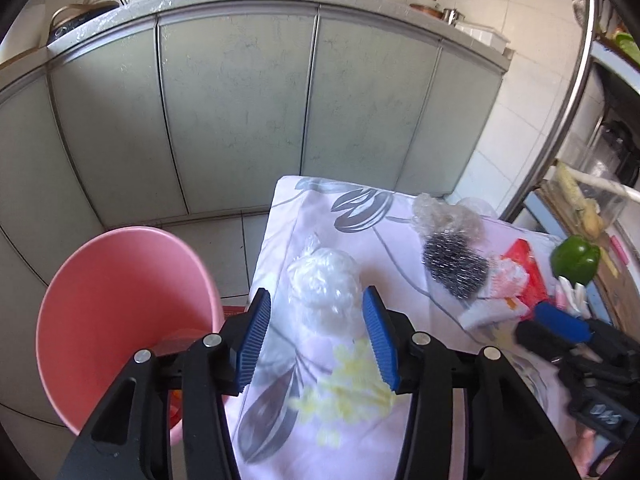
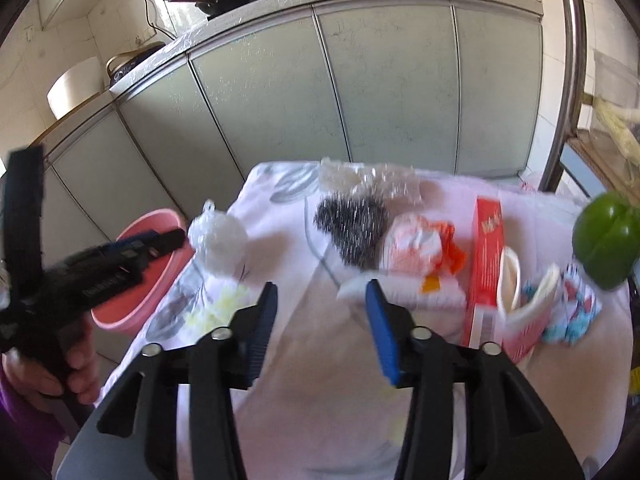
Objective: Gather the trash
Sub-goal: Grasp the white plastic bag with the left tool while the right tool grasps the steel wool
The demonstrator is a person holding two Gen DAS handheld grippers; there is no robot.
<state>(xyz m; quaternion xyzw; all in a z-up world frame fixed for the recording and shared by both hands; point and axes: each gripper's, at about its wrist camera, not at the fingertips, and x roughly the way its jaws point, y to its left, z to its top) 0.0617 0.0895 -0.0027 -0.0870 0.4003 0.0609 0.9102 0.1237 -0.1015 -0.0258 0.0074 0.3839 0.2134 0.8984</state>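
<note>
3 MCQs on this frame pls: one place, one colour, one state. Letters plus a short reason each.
1. Where is the bin relative to the table?
A. on the table
B. on the floor off the table's left edge
C. behind the green pepper

2. What colour is the bin?
A. pink
B. blue
C. grey

3. What state is the left hand-held gripper in?
A. shut on the scourer
B. shut and empty
C. open around the white plastic ball

Answers:
1 B: the bin stands on the floor tiles beside the left edge of the cloth-covered table.
2 A: its wall and rim are plainly pink in both views.
3 C: the left hand-held gripper has its jaws apart with the white plastic ball between them, and a gap shows on each side. The right hand-held gripper is also open and empty.
</note>
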